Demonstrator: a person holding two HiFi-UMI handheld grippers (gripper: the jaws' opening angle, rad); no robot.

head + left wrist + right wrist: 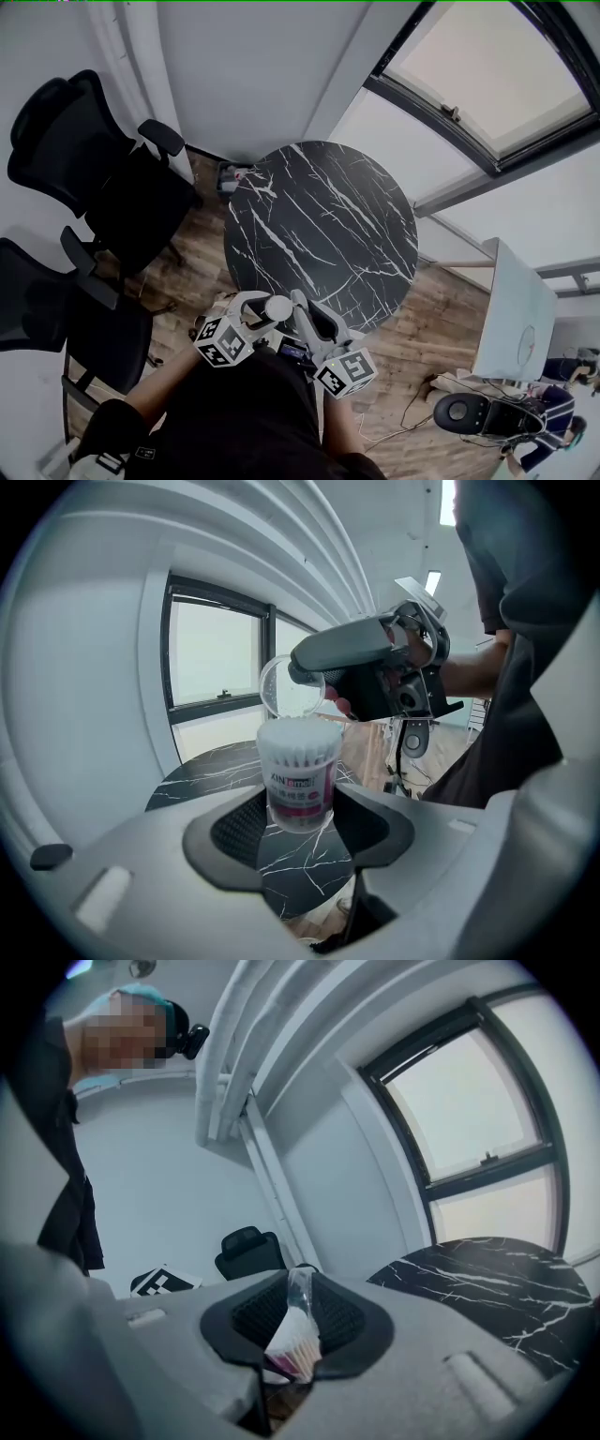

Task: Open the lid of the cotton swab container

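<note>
The cotton swab container (298, 772), a clear tub with a pink label and full of white swabs, stands upright between the jaws of my left gripper (298, 806), which is shut on its lower body. Its clear round lid (289, 686) is off the rim and tilted just above the tub. My right gripper (323, 672) reaches in from the right and pinches that lid. In the right gripper view the lid (300, 1296) shows edge-on between the pads of my right gripper (298, 1321), with the swabs (292, 1349) below it. In the head view the container (278, 307) is between both grippers.
A round black marble table (319, 225) lies just ahead of the grippers. Black office chairs (84, 159) stand at the left, and a white desk (511, 319) with another person (562, 408) beside it at the right. A window fills the wall behind.
</note>
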